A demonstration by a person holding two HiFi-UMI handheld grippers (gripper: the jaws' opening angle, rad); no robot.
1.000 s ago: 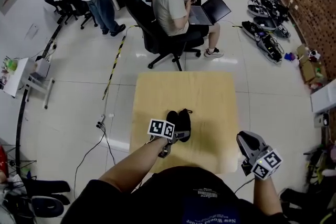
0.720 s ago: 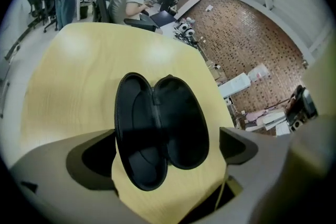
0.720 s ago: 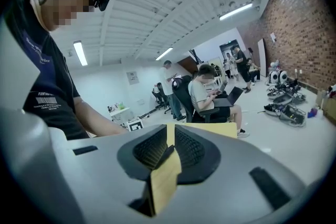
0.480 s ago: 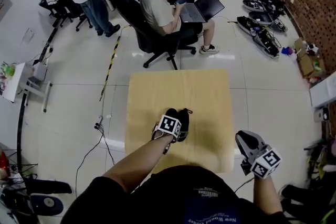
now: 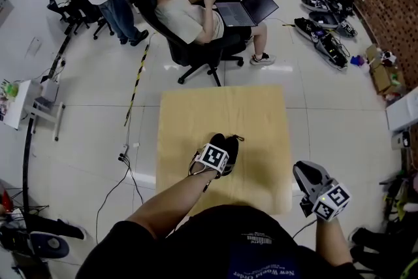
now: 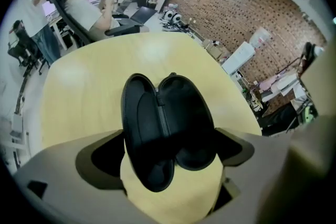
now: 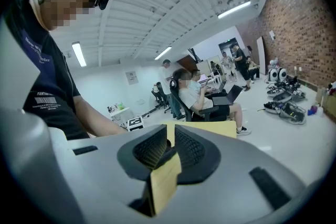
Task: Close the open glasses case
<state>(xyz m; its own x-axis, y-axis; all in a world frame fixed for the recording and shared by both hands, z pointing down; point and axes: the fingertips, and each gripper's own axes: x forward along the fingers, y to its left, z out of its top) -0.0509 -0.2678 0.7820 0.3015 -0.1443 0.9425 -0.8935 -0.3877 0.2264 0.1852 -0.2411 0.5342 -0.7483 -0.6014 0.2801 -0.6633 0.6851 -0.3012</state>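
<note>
Shifted a little since before, the left gripper [image 6: 169, 139] is hung over the open glasses case [image 6: 157, 113] on the table [image 5: 255, 121] — fingers wide, nothing gripped. The right gripper [image 7: 168, 152] is nearly closed, empty. Closing is not begun — one half must be pushed over.

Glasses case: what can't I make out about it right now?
- Head view: the left hand-held gripper hides the near end of the glasses case.
- Left gripper view: black case against dark pads, so contact cannot be told.
- Right gripper view: the case cannot be made out past the jaws of the right hand-held gripper.
</note>
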